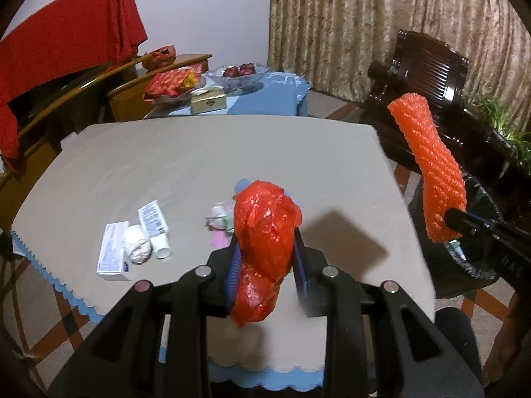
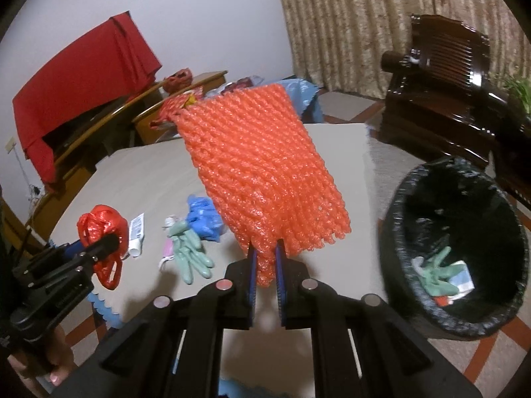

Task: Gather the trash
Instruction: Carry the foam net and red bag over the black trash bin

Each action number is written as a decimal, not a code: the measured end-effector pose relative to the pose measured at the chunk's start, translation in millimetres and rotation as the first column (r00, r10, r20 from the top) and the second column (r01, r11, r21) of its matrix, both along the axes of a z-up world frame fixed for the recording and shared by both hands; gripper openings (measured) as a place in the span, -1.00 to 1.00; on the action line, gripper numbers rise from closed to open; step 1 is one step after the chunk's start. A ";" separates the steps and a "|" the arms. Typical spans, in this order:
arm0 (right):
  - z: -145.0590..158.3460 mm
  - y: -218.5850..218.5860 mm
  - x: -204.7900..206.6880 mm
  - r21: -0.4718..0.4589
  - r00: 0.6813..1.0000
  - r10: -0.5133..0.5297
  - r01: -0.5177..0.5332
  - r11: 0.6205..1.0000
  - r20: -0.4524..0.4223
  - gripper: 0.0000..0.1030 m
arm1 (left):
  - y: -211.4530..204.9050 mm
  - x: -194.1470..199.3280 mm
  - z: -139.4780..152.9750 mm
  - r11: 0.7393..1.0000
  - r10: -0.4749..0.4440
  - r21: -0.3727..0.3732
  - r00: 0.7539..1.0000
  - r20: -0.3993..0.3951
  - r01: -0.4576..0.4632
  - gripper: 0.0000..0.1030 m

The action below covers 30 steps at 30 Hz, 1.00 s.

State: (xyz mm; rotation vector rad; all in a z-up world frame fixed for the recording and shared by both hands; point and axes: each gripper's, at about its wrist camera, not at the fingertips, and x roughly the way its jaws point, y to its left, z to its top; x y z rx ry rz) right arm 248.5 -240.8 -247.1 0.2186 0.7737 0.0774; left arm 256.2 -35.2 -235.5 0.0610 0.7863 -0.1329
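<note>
Clamping a crumpled red plastic bag (image 1: 265, 232) between its blue pads, the left hand-held gripper (image 1: 265, 248) is holding it lifted above the beige-covered bench (image 1: 199, 159); the bag is bulging out above and below the fingers. The right hand-held gripper (image 2: 265, 258) is pinching the lower edge of an orange foam net sleeve (image 2: 262, 165), which is standing up and leaning away from its fingers, raised over the bench.

Just to the right of the right hand-held gripper, beyond the bench edge, a black-lined trash bin (image 2: 454, 242) is standing on the floor, its mouth open; a pale green glove (image 2: 434, 275) and some paper scraps are lying at its bottom.

More trash is lying on the bench. Ahead of the right hand-held gripper and slightly left, another green glove (image 2: 192, 255) is resting beside a blue crumpled bag (image 2: 202, 219), with a bit of pink packaging touching it. To the left of the left hand-held gripper, a white box (image 1: 114, 252), a crumpled white tissue (image 1: 137, 243) and a white tube (image 1: 154, 225) are sitting close together, the tissue between the other two.

Farther ahead, a second table with a blue cloth (image 1: 265, 96) is carrying plates of food, and a dark wooden chair (image 1: 428, 73) is standing to the right.
</note>
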 end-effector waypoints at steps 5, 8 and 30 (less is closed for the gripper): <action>16.7 -25.1 -17.0 -0.017 0.999 -0.036 0.036 0.999 0.030 -0.80 | -33.2 -9.5 10.9 0.999 -0.040 -0.006 0.999 0.009 0.040 -0.48; 28.2 -44.2 -25.7 -0.031 0.997 -0.056 0.057 0.998 0.053 -0.80 | -55.0 -16.7 20.6 0.998 -0.057 -0.011 0.998 0.019 0.058 -0.48; 31.4 -139.3 -54.7 -0.042 0.979 -0.193 0.196 0.980 0.068 -0.80 | -175.3 -24.2 53.4 0.979 -0.196 -0.039 0.979 0.064 0.199 -0.48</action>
